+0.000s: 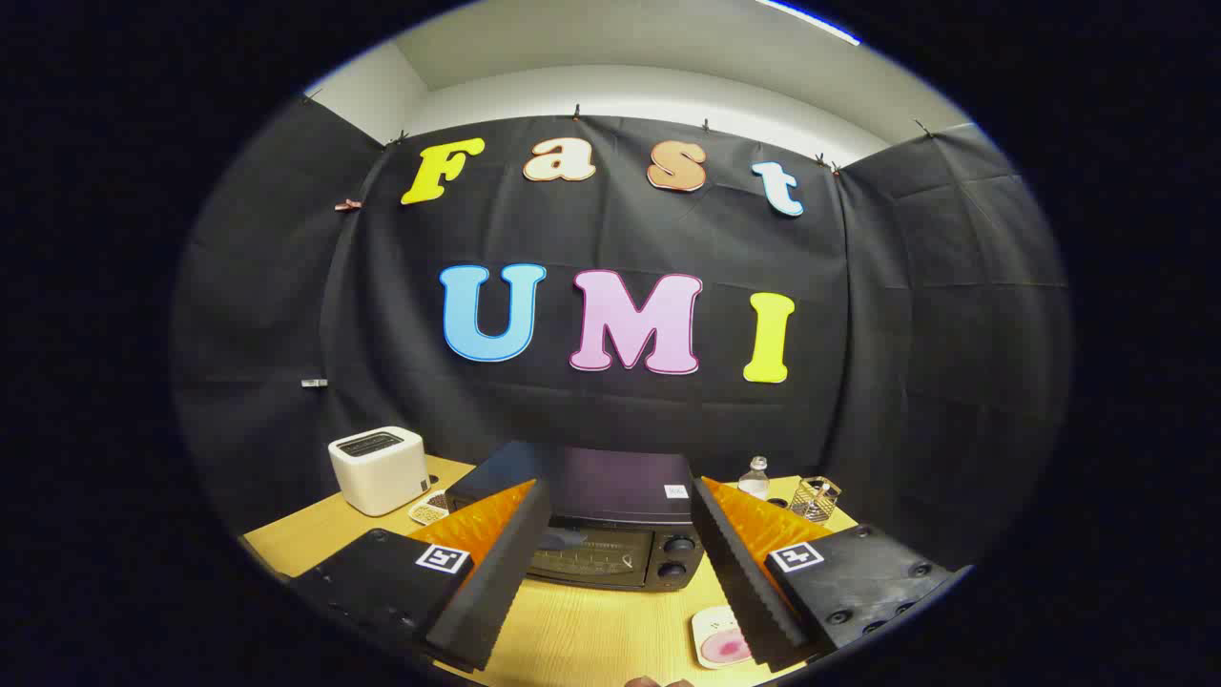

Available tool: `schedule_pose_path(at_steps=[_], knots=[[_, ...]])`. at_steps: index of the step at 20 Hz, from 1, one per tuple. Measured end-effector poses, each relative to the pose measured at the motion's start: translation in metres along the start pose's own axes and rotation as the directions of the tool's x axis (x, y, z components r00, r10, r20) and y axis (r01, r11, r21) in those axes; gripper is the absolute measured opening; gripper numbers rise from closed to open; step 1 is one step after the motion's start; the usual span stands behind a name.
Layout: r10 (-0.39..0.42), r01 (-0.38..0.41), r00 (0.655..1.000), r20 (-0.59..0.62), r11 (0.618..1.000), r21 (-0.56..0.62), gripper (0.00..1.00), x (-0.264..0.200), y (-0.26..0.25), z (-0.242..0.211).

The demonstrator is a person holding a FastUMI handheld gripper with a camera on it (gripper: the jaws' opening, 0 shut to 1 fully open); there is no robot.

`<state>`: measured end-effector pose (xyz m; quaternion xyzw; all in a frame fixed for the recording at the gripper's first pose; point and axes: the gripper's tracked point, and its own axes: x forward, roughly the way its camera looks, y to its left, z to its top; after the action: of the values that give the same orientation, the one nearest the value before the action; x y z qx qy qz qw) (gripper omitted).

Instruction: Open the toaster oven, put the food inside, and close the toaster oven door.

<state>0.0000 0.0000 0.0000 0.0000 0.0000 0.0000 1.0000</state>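
Fingers (534, 544) of my gripper (620, 553) stand spread wide with nothing between them, framing the black toaster oven (610, 520) that sits just ahead on the wooden table (591, 634). I judge I am lined up this way so the approach to its door (587, 553) is square; the door looks closed, so opening has not begun. Beside my right finger, partly hidden by it, lies a small white plate (715, 641) with something pink on it, probably the food (728, 650), placed near the oven front for a short carry. A white slot toaster (379, 468) stands off to the oven's left, a little dish (431, 508) of dark bits by it. Beyond the oven's right are a clear bottle (755, 477) and a wire basket (815, 497); its contents I cannot make out.
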Motion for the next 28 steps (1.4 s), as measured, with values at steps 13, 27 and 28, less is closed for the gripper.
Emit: schedule_pose_path(at_steps=[13,27,28], knots=[[0.029,-0.029,0.998,-0.054,1.0,0.002,0.98,-0.01,0.013,-0.019],[0.057,-0.057,0.996,-0.073,0.998,0.001,0.98,-0.008,0.037,-0.028],[0.058,-0.058,0.996,-0.074,0.998,0.003,0.98,-0.004,0.039,-0.029]])
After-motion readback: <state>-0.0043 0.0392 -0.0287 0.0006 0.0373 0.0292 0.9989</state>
